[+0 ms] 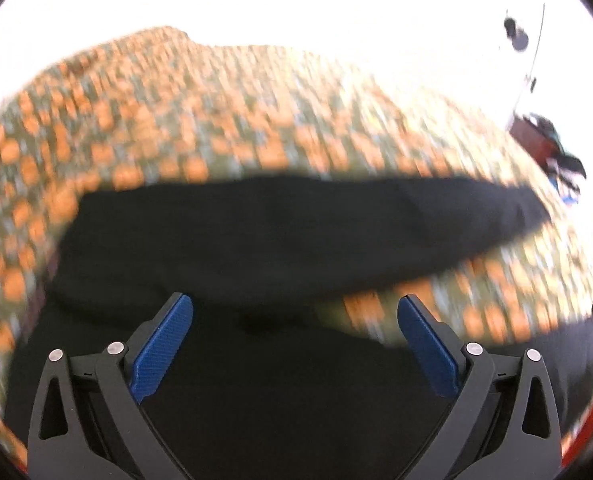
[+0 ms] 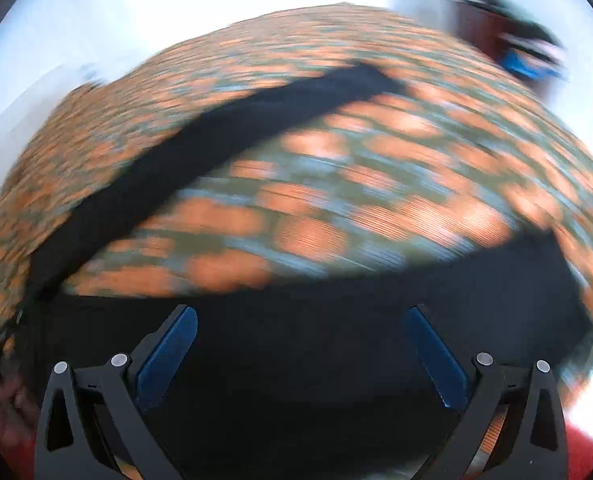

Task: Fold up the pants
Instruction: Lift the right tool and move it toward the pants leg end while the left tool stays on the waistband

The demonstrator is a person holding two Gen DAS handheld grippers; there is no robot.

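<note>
Black pants lie spread on a surface covered in an orange and green patterned cloth. In the left wrist view one leg stretches off to the right and the other runs under my left gripper, which is open and empty just above the fabric. In the right wrist view the pants fill the near part, with one leg running diagonally up to the far right. My right gripper is open and empty over the black fabric. Both views are blurred by motion.
The patterned cloth covers the whole surface. A dark red piece of furniture with dark and blue items on it stands at the far right, also in the right wrist view. White walls lie behind.
</note>
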